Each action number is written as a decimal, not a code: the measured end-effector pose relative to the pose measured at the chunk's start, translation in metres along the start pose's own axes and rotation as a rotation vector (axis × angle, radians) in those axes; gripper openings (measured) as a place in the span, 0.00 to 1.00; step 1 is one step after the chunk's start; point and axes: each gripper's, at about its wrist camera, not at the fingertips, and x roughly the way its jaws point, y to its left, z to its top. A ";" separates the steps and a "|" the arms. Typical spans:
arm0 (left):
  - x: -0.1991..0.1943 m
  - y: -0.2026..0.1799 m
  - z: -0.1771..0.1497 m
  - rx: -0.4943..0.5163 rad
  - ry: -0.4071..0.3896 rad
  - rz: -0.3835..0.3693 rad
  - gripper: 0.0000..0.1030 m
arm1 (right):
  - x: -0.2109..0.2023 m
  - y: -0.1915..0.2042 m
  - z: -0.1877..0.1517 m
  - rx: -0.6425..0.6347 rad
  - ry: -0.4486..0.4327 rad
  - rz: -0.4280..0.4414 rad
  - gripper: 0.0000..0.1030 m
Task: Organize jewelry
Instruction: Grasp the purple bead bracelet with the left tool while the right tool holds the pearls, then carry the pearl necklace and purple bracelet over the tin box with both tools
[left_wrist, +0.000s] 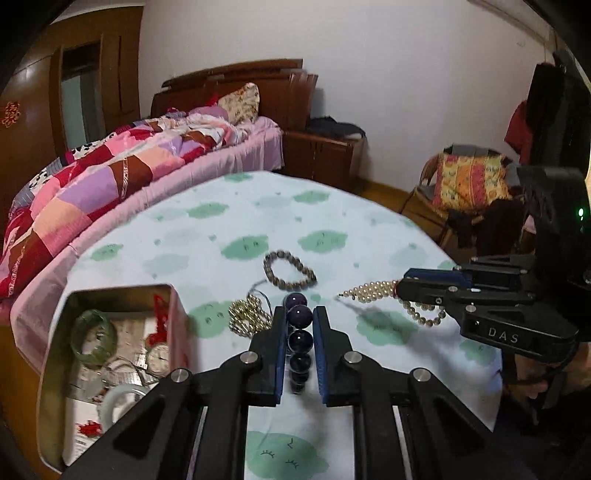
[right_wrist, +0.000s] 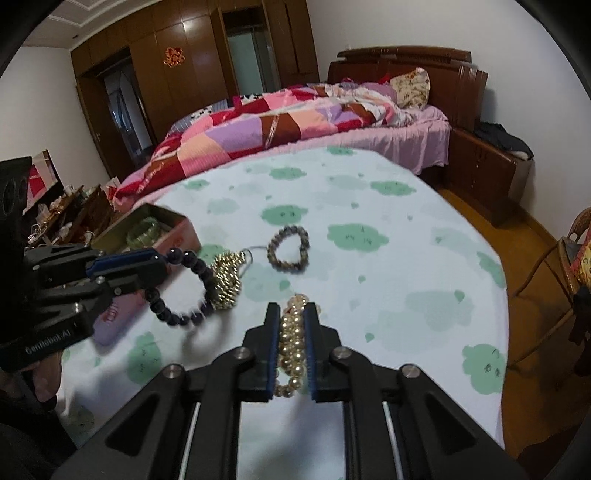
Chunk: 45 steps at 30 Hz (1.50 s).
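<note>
My left gripper (left_wrist: 298, 314) is shut on a dark purple bead bracelet (left_wrist: 297, 338) and holds it above the table; the bracelet also hangs from it in the right wrist view (right_wrist: 181, 288). My right gripper (right_wrist: 292, 308) is shut on a pearl necklace (right_wrist: 291, 347), which trails from it in the left wrist view (left_wrist: 373, 290). A gold bead chain (left_wrist: 245, 315) and a grey-brown bead bracelet (left_wrist: 290, 267) lie on the cloth. An open tin box (left_wrist: 110, 295) at the left holds a green bangle (left_wrist: 92, 338), a watch and other pieces.
The table has a white cloth with green cloud prints (left_wrist: 258, 214). A bed with a patchwork quilt (left_wrist: 92, 188) stands behind it. A chair with clothes (left_wrist: 469, 184) is at the far right, beyond the table edge.
</note>
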 end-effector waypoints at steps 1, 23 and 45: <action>-0.003 0.001 0.002 -0.004 -0.009 -0.002 0.13 | -0.003 0.001 0.001 0.002 -0.007 0.005 0.14; -0.055 0.040 0.017 -0.051 -0.140 0.120 0.13 | -0.015 0.040 0.038 -0.036 -0.112 0.113 0.14; -0.072 0.110 -0.008 -0.164 -0.141 0.251 0.13 | 0.019 0.128 0.072 -0.177 -0.121 0.265 0.14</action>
